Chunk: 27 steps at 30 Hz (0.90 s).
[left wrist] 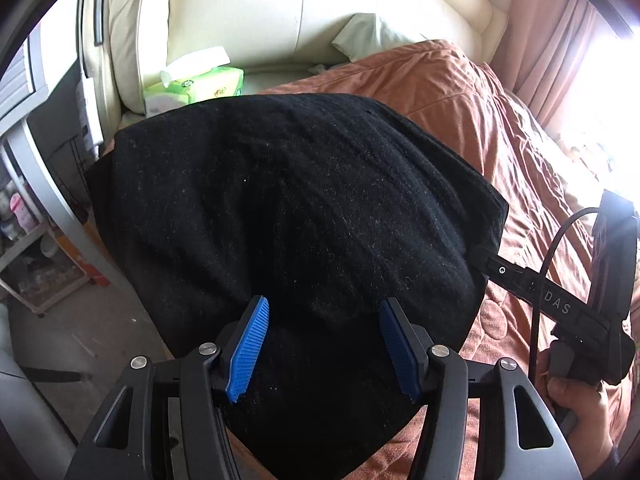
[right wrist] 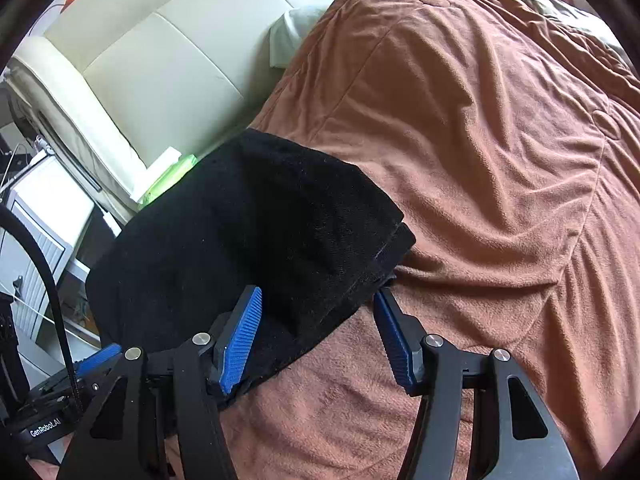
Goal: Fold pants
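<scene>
Pants (left wrist: pixel 288 216): they lie folded on the blanket (left wrist: pixel 480 112), at the bed's edge nearest the floor (left wrist: pixel 80 344).
Tissue pack (left wrist: pixel 196 84): behind the pants at 11 o'clock, against the headboard (left wrist: pixel 280 12).
Pillow (left wrist: pixel 372 36): behind the pants at 1 o'clock, partly under the blanket.
Left hand-held gripper (left wrist: pixel 324 344): over the near part of the pants, at 6 o'clock.
Right hand-held gripper (right wrist: pixel 318 332): at the pants' corner at 4 o'clock, one finger over the pants, one over the blanket.
Shelf rack (left wrist: pixel 36 248): on the floor at 9 o'clock.
</scene>
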Each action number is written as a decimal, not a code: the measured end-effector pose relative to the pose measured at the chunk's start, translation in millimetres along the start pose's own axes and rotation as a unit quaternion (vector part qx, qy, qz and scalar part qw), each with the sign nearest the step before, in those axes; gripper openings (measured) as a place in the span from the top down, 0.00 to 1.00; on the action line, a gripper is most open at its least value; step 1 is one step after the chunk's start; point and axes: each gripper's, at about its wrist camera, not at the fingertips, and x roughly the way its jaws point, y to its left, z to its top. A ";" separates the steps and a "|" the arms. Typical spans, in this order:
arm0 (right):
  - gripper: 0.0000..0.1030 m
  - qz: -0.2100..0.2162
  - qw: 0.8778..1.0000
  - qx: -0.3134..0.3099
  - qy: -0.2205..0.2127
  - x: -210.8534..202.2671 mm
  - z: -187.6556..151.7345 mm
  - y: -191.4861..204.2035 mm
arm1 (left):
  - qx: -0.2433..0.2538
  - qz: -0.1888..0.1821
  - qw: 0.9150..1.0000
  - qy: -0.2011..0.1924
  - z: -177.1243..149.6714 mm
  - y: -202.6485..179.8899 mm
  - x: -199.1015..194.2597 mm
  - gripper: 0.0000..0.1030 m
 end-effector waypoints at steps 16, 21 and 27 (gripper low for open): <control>0.47 0.009 1.000 -0.009 -0.018 -97.2 -12.3 12.4 | 0.047 0.013 0.998 -0.030 -24.3 -39.3 -65.9 0.39; 0.34 0.010 0.999 0.003 -0.036 -145.6 -26.5 6.7 | 0.056 0.008 0.997 -0.043 -37.2 -57.0 -95.3 0.24; 0.23 0.000 0.998 -0.005 -0.057 -210.1 -54.2 2.9 | 0.069 0.002 0.995 -0.070 -57.8 -77.0 -133.8 0.08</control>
